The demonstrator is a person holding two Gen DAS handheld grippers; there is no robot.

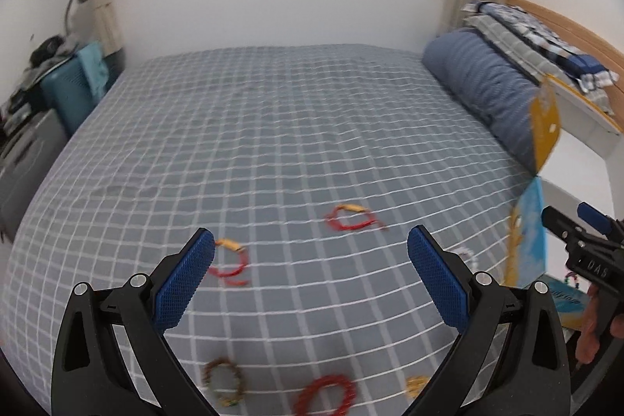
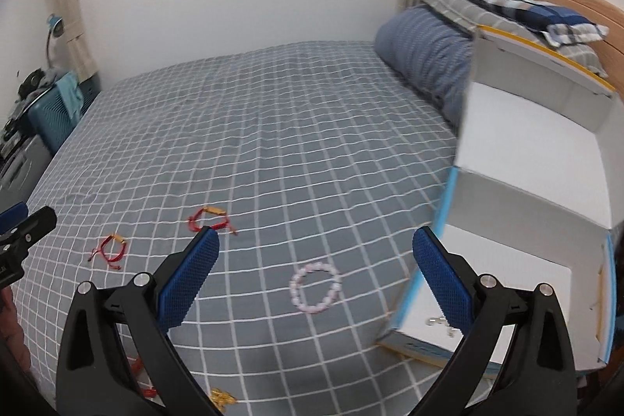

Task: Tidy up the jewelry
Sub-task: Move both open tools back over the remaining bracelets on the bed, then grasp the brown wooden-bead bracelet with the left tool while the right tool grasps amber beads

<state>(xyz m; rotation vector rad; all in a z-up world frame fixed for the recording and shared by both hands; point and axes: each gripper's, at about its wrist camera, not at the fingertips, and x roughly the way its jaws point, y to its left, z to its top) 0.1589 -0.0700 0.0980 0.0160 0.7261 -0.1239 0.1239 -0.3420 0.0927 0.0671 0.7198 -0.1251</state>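
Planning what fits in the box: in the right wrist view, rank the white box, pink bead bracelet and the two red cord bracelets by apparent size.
1. white box
2. pink bead bracelet
3. The two red cord bracelets look alike; being farther away, they cannot be ranked.

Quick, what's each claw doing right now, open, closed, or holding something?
Left claw: open, holding nothing, above the bed.
Right claw: open, holding nothing, above the pink bead bracelet.

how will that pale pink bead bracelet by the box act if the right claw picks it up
The pink bead bracelet looks like round beads on a cord, so it would probably sag into a drooping loop rather than hold its ring shape. It seems light. The smooth beads may slip between the right claw's open pads, and the soft checked bedsheet gives underneath.
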